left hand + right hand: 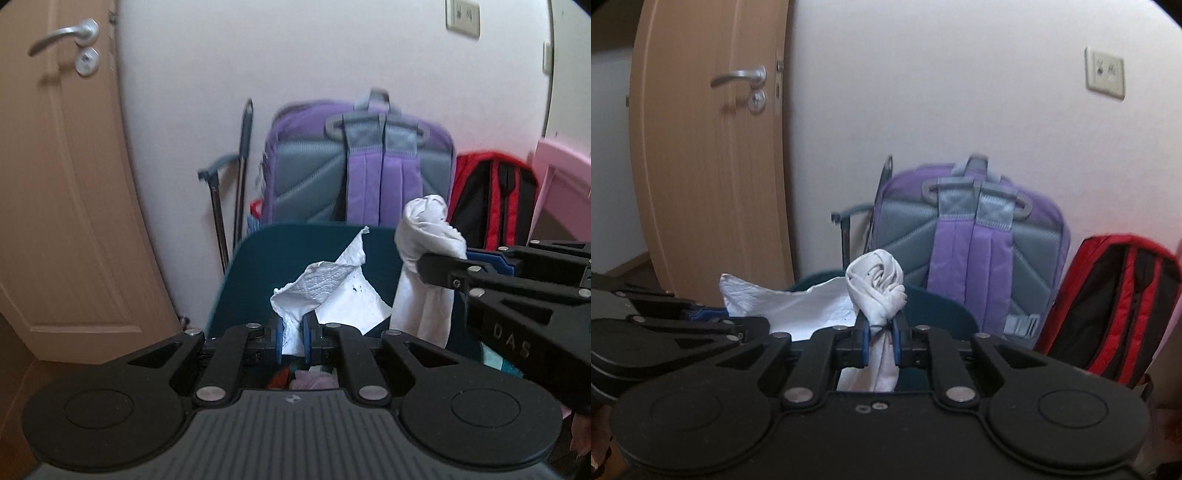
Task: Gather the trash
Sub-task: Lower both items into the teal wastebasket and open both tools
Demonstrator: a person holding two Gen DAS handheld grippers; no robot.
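Door: tan door (pixel 55 177) at far left, beside the white wall.
Left gripper (pixel 294 334): clamped on a crumpled paper towel (pixel 325 280), above the teal bin (pixel 258 266).
Right gripper (pixel 881 338): clamped on a twisted white cloth (pixel 877 291), over the bin too.
Backpacks: purple backpack (pixel 364 173), then red backpack (pixel 493 199), against the wall.

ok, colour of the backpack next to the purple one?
Red and black backpack, clearest in the right wrist view.
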